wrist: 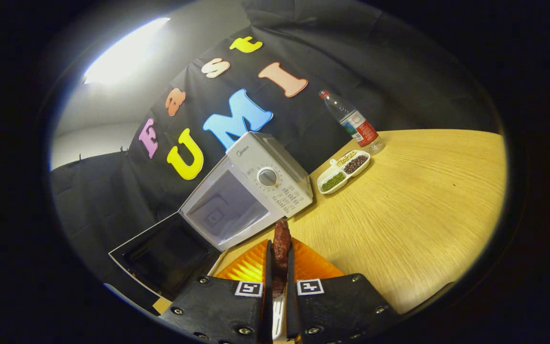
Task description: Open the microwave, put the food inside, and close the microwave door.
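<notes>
A white microwave [251, 193] stands on the wooden table [423, 215] ahead of the fingers, its cavity lit and bare. Its door [165, 253] hangs swung open to the left, dark glass facing me. My gripper [280, 258] is shut on a dark red piece of food [282, 241], which sticks up between the two fingers and points toward the microwave's lower front corner. Under the fingers sits an orange plate [313, 265]. The food's lower end is hidden between the fingers.
A white three-part dish [344, 172] with green, dark and pale grains lies right of the microwave. A plastic water bottle [354, 122] with a red label stands behind it near the black cloth wall. Bare table spreads to the right.
</notes>
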Motion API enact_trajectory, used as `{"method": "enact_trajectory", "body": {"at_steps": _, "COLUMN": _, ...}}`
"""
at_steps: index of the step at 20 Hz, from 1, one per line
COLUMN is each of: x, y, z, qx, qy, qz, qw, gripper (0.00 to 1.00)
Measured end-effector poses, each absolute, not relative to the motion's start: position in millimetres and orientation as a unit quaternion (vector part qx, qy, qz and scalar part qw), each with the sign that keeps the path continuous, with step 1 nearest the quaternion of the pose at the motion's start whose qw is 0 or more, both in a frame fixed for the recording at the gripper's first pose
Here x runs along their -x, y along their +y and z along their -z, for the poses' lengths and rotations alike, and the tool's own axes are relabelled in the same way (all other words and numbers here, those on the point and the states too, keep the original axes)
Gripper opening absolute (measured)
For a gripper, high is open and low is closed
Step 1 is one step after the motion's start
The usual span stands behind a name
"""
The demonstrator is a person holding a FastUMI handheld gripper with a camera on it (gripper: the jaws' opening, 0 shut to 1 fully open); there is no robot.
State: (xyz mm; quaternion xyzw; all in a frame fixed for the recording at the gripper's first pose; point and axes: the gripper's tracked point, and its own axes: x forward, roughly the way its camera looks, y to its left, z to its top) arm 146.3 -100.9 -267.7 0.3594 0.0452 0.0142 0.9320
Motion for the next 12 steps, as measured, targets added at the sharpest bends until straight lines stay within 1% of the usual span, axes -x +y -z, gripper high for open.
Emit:
{"method": "enact_trajectory", "body": {"at_steps": 4, "x": -146.4, "y": -100.9, "z": 267.3, "qx": -0.35, "qy": 0.042, "qz": -0.014, "qw": 0.936, "gripper": 0.11}}
{"method": "enact_trajectory", "body": {"at_steps": 8, "x": -142.6, "y": -111.3, "z": 264.4, "qx": -0.341, "qy": 0.025, "qz": 0.01, "qw": 0.94, "gripper": 0.11}}
{"method": "enact_trajectory", "body": {"at_steps": 12, "x": -141.8, "y": -106.9, "z": 260.8, "qx": -0.314, "qy": 0.021, "qz": 0.016, "qw": 0.949, "gripper": 0.11}}
